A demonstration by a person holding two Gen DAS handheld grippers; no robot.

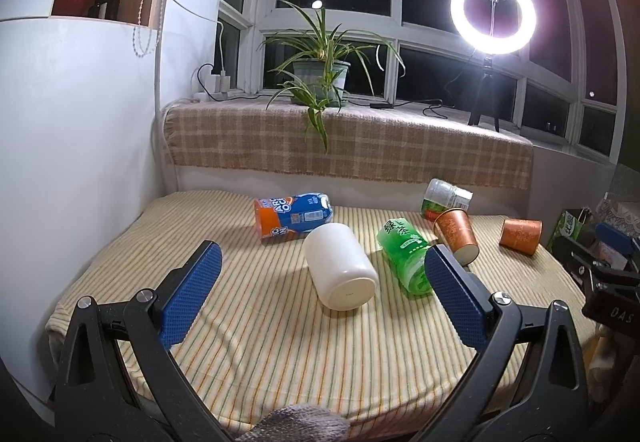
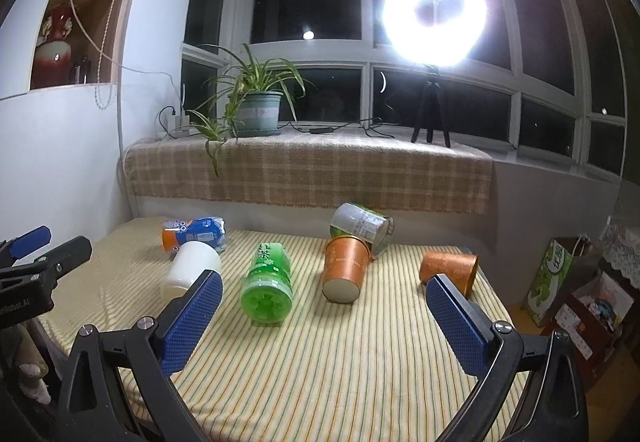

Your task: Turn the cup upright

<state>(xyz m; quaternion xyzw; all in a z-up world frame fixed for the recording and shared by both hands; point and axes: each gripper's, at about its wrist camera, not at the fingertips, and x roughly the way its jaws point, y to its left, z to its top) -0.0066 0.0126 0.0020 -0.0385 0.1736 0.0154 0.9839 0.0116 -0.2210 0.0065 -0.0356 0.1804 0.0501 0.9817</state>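
Left wrist view: a plain white cup, lying on its side near the middle of the striped tablecloth, long axis running from far to near and slightly rightward, flat base turned toward the camera, mouth pointing away toward the orange-and-blue bottle just behind it. Smooth, matte, unmarked, cylinder-like with rounded edges. Just to its right, a green bottle, also on its side. Farther right, two orange paper cups, the nearer orange cup tipped with its base toward the camera, the far orange cup on its side near the table edge; behind them a clear jar tilted against the nearer one. Left gripper hanging above the cloth, blue pads spread wide on either side of the white cup, touching nothing. Right gripper only partly seen at the right border.

Right wrist view: white cup at left, partly hidden behind the left blue pad, base down-left, mouth up-right toward the orange-and-blue bottle. Green bottle centred, base toward the lens. Nearer orange cup and far orange cup to the right, clear jar behind. Right gripper spread wide, grasping nothing. Left gripper at the left border, released
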